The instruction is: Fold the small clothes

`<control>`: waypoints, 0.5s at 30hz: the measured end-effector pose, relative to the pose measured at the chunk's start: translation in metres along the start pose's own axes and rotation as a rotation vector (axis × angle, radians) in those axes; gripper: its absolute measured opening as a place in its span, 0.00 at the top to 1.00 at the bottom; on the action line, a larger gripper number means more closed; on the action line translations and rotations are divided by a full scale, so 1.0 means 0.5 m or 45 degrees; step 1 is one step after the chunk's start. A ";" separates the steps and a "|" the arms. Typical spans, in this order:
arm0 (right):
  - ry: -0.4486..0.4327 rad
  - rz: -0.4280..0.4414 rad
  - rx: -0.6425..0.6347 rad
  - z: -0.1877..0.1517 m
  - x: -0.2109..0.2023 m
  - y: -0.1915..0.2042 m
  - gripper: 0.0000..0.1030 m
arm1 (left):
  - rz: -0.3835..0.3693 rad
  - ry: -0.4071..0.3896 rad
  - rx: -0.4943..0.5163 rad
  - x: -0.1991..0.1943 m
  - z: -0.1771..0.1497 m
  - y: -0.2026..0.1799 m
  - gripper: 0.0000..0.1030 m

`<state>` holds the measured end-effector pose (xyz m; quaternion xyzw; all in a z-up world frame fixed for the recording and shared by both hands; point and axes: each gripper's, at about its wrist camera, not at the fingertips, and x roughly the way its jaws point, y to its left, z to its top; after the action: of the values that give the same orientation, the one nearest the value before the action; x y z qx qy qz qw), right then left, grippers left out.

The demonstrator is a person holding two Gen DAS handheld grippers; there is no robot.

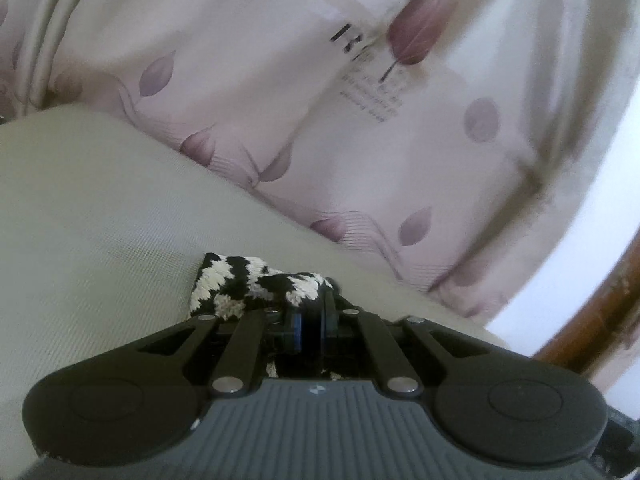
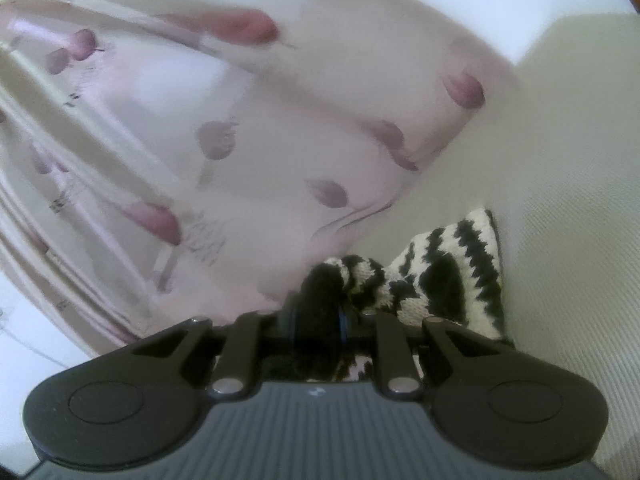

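Left hand-held gripper (image 1: 310,320): jaws clenched tight on an edge of the black-and-white knit garment (image 1: 240,284), a small zigzag-patterned piece; the cloth bunches just ahead of the blue-edged pads and a scrap of it shows beneath the linkage. Right hand-held gripper (image 2: 318,320): jaws drawn close around a dark, gathered end of the same knit garment (image 2: 452,276), grasping it; the rest of the piece fans out to the right of the fingers in a rough triangle, its black zigzag stripes running across white yarn. Knit garment, position: resting on the cream woven cloth (image 1: 100,220), a plain ribbed fabric that spreads beneath and around it. Beyond the knit garment, farther from both grippers: pale pink floral bedding (image 1: 320,120) printed with mauve leaves and a patch of dark lettering too blurred to read; it meets the cream cloth along a diagonal edge. To the far right of the knit garment in the left wrist view: a brown wooden frame (image 1: 600,320), seen only in part against a bright white area.
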<state>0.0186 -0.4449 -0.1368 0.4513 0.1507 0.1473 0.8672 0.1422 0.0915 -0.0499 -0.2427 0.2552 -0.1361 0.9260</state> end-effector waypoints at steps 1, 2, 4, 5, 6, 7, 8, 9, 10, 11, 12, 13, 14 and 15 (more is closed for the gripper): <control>0.001 -0.010 0.015 0.003 0.014 -0.011 0.82 | 0.020 0.006 -0.010 0.022 0.001 0.004 0.93; -0.001 -0.023 0.034 0.006 0.029 -0.023 0.82 | 0.032 0.014 -0.016 0.037 0.000 0.009 0.93; -0.009 -0.044 0.069 0.009 0.058 -0.048 0.82 | 0.074 0.008 -0.008 0.069 -0.002 0.015 0.93; -0.010 -0.048 0.089 0.009 0.069 -0.059 0.82 | 0.086 0.009 0.001 0.082 -0.004 0.017 0.93; -0.011 -0.047 0.115 0.009 0.080 -0.071 0.80 | 0.092 0.012 0.008 0.093 -0.005 0.020 0.93; -0.018 -0.043 0.141 0.009 0.089 -0.082 0.80 | 0.096 0.015 0.013 0.103 -0.008 0.023 0.93; -0.031 -0.049 0.155 0.009 0.096 -0.092 0.80 | 0.092 0.015 0.015 0.111 -0.010 0.026 0.92; -0.047 -0.067 0.157 0.008 0.102 -0.100 0.79 | 0.087 0.013 0.020 0.118 -0.012 0.029 0.91; -0.057 -0.077 0.165 0.008 0.108 -0.109 0.78 | 0.090 0.012 0.032 0.125 -0.012 0.029 0.91; -0.067 -0.076 0.183 0.007 0.111 -0.117 0.77 | 0.098 0.010 0.046 0.131 -0.013 0.029 0.91; -0.079 -0.071 0.213 0.007 0.113 -0.128 0.74 | 0.101 0.012 0.054 0.131 -0.016 0.028 0.88; -0.094 -0.060 0.240 0.007 0.113 -0.139 0.71 | 0.103 0.022 0.053 0.136 -0.017 0.030 0.84; -0.122 -0.044 0.269 0.007 0.107 -0.149 0.60 | 0.104 0.026 0.051 0.138 -0.017 0.032 0.72; -0.158 -0.013 0.293 0.009 0.097 -0.156 0.41 | 0.108 0.021 0.051 0.140 -0.018 0.033 0.60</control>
<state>0.0742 -0.4721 -0.2052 0.5552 0.1151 0.0965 0.8180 0.1979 0.0758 -0.0936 -0.2119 0.2701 -0.1039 0.9334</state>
